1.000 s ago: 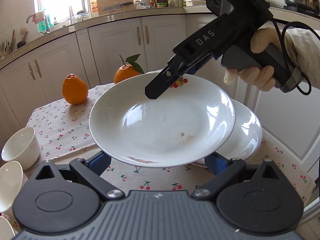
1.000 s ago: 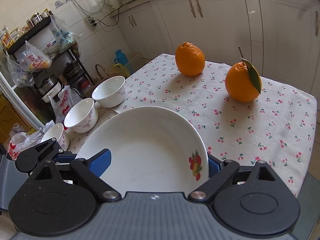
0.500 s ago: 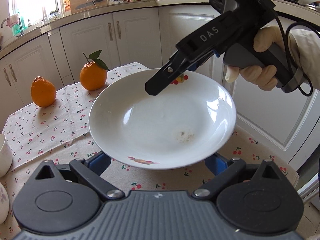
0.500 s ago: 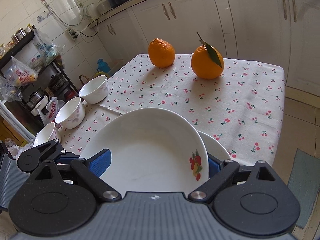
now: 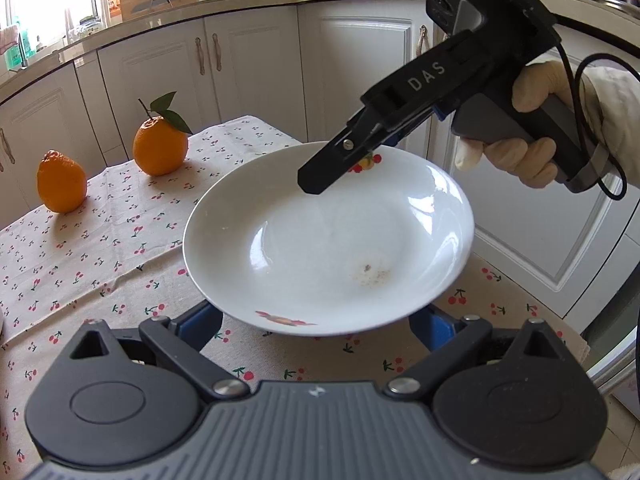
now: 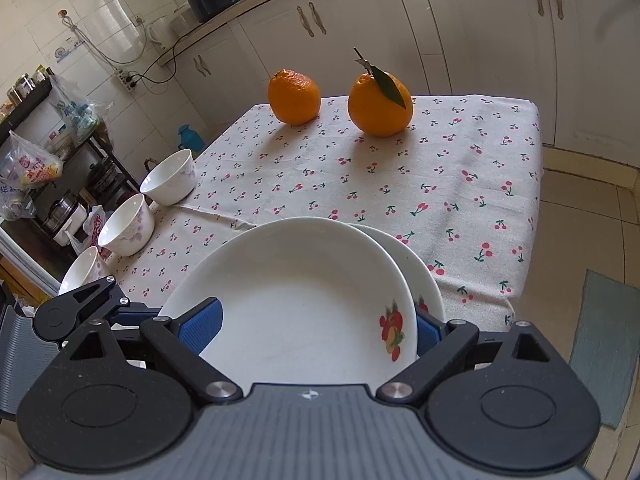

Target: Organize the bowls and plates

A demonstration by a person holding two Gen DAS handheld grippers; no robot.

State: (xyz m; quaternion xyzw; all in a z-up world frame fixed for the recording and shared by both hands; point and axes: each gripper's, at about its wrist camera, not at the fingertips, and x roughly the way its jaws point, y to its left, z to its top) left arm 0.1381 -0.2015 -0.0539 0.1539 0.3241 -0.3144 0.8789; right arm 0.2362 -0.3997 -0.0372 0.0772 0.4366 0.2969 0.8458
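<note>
Glossy round plate [image 5: 328, 240] shifted over second plate [image 6: 424, 280]

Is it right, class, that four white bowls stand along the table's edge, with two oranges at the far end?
Not quite: the right wrist view shows three white bowls, not four. The two oranges do sit at the far end of the table.

A cherry-print cloth [image 6: 460, 184] covers the tabletop [image 6: 524, 208]. On it sit two oranges [image 6: 294, 96] [image 6: 378, 106] side by side, three white bowls [image 6: 170, 176] along one edge, and a lower plate [image 6: 424, 280].
</note>
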